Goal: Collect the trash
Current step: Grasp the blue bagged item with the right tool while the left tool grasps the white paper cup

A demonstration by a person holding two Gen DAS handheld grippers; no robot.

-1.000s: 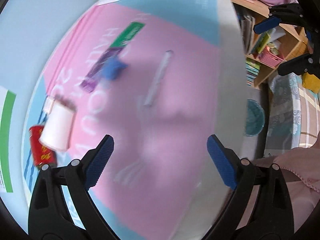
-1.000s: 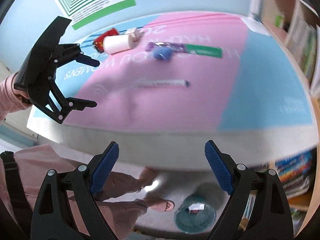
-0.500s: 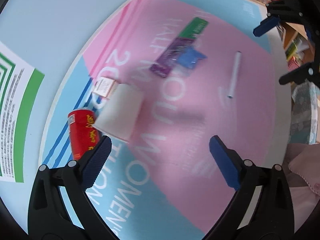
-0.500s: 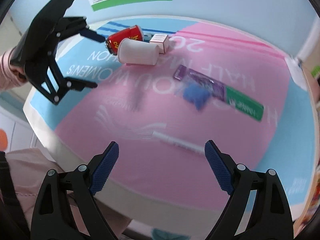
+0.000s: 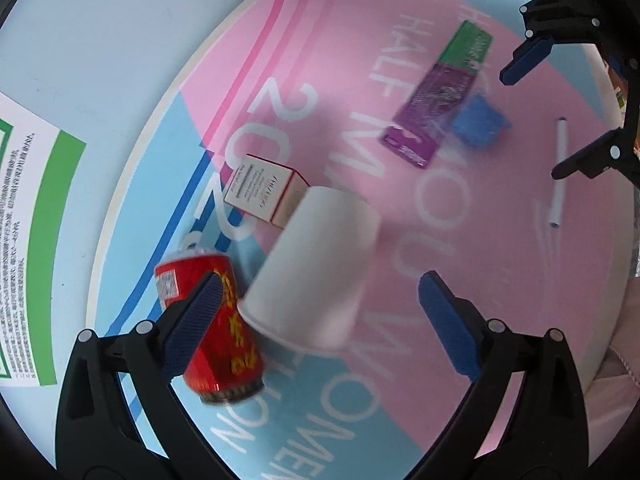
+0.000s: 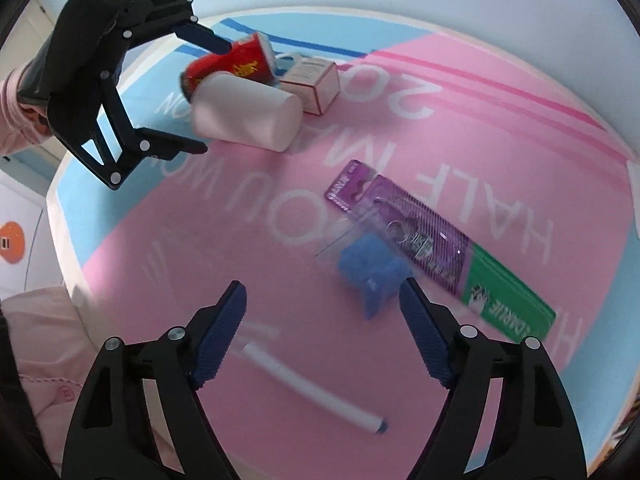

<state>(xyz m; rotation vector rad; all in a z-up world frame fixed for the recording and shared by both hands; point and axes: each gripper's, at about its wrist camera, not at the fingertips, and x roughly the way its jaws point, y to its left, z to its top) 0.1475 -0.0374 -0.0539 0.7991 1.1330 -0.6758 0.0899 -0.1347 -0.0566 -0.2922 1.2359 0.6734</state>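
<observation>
Looking barely started — red can point(image 5: 212, 320), small box point(image 5: 262, 190), purple pack point(image 6: 404, 228) and pen point(image 6: 316, 394) all lie around the white cup point(image 5: 316, 268), both the left gripper point(image 5: 320, 320) and the right gripper point(image 6: 322, 334) gaping, empty, the right one's jaws just narrowing.

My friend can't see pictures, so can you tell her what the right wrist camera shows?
The right gripper hangs open above a pink and blue table, over a white pen and a small blue packet. A purple and green package lies beside the packet. Farther off, the open left gripper nears a white paper cup, red can and small box.
</observation>
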